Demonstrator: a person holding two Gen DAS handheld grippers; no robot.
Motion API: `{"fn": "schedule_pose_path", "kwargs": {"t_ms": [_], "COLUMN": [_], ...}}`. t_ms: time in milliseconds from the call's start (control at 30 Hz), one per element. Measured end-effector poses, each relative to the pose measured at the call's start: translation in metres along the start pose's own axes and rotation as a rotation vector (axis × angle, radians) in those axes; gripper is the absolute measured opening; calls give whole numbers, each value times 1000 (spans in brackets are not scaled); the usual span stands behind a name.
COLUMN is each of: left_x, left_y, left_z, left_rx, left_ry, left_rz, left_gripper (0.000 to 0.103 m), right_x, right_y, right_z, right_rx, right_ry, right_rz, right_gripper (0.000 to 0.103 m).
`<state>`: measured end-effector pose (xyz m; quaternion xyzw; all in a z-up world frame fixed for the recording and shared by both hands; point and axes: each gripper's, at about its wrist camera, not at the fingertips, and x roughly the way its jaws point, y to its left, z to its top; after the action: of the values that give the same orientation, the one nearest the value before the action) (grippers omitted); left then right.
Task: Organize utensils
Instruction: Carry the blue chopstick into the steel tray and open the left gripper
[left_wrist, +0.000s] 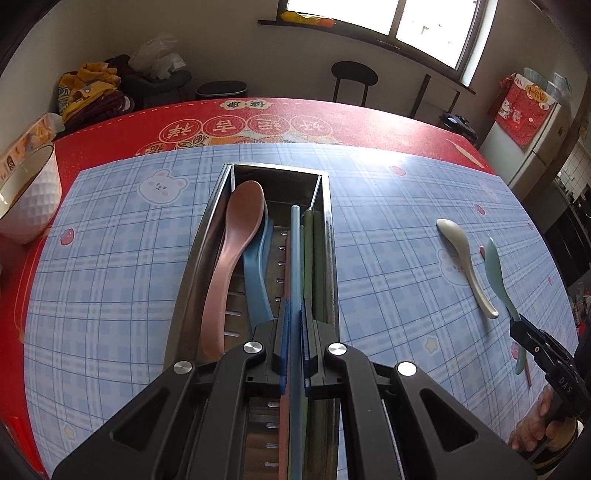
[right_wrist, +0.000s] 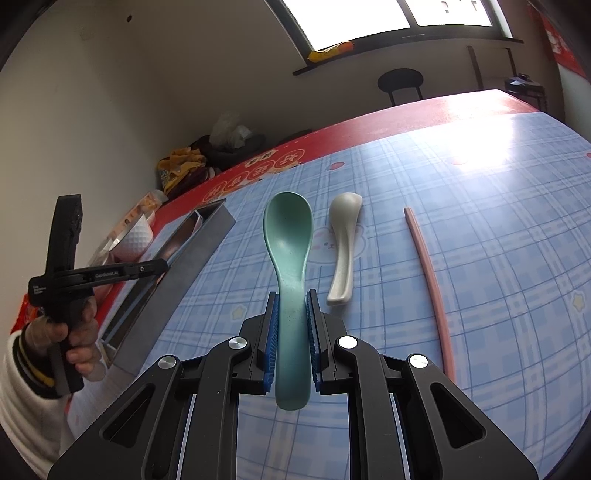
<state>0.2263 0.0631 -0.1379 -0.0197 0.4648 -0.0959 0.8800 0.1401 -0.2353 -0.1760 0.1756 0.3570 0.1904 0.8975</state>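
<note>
Right now the long blue plastic chopstick (left_wrist: 295, 266) lies lengthwise over the rectangular stainless-steel utensil tray (left_wrist: 334, 258), its axis parallel to the tray's long walls, above the green chopsticks (left_wrist: 313, 258) on the right-hand side. The left gripper (left_wrist: 293, 334) has its jaws clenched on the chopstick's near end. Beside it in the tray rest a pink plastic spoon (left_wrist: 229, 258) and a blue spoon (left_wrist: 258, 273). Toward the table's right edge, well apart, the right gripper (right_wrist: 291, 325) grasps a teal plastic spoon (right_wrist: 290, 236) by its handle, beside a cream spoon (right_wrist: 343, 251) and pink chopstick (right_wrist: 428, 266) lying on the blue checked mat (right_wrist: 480, 221).
</note>
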Motion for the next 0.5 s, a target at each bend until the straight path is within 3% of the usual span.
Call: {"fn": "schedule_pose_path", "kwargs": {"t_ms": [300, 500], "left_x": [7, -6], "left_y": [5, 4], "left_z": [0, -3], "left_rx": [-5, 17], "left_ry": [10, -38], "left_rz": [-2, -7], "left_gripper": [7, 9], "right_x": [2, 3], "right_y": [1, 0], "right_z": [1, 0], "right_rx": [7, 8], "right_ry": [1, 3], "right_rz": [-4, -7], "right_gripper": [15, 15]}}
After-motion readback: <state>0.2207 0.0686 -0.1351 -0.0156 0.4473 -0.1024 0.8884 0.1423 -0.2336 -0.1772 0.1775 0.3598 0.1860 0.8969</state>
